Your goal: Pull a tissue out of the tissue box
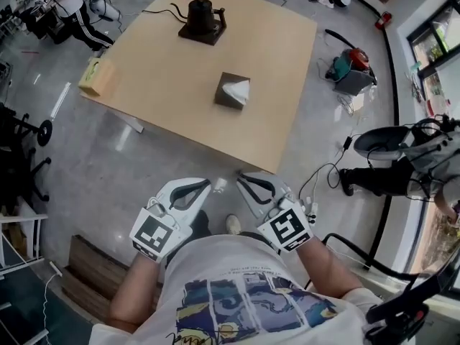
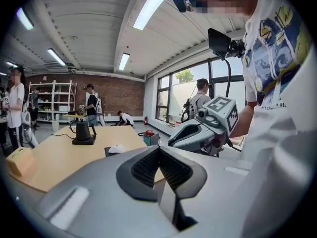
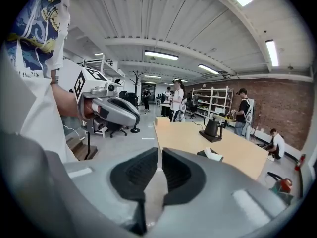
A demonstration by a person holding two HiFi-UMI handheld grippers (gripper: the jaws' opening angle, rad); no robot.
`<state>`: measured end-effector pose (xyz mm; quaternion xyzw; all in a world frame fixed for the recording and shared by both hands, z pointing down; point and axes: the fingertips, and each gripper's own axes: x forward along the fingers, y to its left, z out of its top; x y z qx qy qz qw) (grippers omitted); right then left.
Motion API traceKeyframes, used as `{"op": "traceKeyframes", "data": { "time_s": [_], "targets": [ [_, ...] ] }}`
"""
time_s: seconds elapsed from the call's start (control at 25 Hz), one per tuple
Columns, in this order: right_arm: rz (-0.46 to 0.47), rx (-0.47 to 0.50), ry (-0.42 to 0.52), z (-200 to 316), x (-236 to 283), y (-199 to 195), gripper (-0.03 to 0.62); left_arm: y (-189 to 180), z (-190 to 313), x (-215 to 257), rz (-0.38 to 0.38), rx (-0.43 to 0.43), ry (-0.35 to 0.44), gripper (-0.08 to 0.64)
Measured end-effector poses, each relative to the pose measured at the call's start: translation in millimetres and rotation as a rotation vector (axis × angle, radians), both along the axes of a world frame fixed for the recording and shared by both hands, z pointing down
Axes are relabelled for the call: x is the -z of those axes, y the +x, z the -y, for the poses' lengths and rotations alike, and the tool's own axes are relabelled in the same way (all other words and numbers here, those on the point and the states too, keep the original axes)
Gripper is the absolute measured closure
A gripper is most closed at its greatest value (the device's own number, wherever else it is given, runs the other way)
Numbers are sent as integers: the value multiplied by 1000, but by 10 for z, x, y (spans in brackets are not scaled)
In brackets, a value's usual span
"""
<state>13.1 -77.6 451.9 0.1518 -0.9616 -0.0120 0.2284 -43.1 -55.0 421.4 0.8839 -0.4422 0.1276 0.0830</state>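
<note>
You held both grippers short of the table (image 1: 158, 92), off its near corner and over the floor, close against your body. The left gripper (image 1: 208, 185) and the right gripper (image 1: 241, 177) sat side by side, just apart, with their tips aimed toward the table's near edge and neither one over the tabletop.

Your left gripper's jaws were fully together, the ribbed pads meeting at their tips, with nothing caught between them. Your right gripper's jaws were all but together: only a thin slit showed between the pads, and nothing was in it. Neither gripper touched anything.

The tissue box (image 1: 228, 95), dark and square, stood on the table, on the half nearer you and a little toward its right edge, well apart from both grippers. A white tissue (image 1: 238, 89) stuck up out of its top, not yet pulled free.

At the table's far end a black kettle (image 1: 201, 13) sat on its dark base, with a black cable (image 1: 162, 10) trailing from it across the tabletop toward the far left. A yellow block (image 1: 92, 76) rested at the table's left corner. Beyond the table's far side, people stood and sat on the floor.
</note>
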Motion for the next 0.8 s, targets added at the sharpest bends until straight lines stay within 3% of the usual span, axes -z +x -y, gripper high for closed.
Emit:
{"op": "traceKeyframes", "data": {
  "time_s": [0.48,0.8],
  "targets": [
    [-75,-164,69,724,-57,-756,540,-640,496,-67,-30,-210,-34,554],
    [-207,-149,149,1272,-275,-792,502,-805,815,-45,-41,-178,-52,554]
  ]
}}
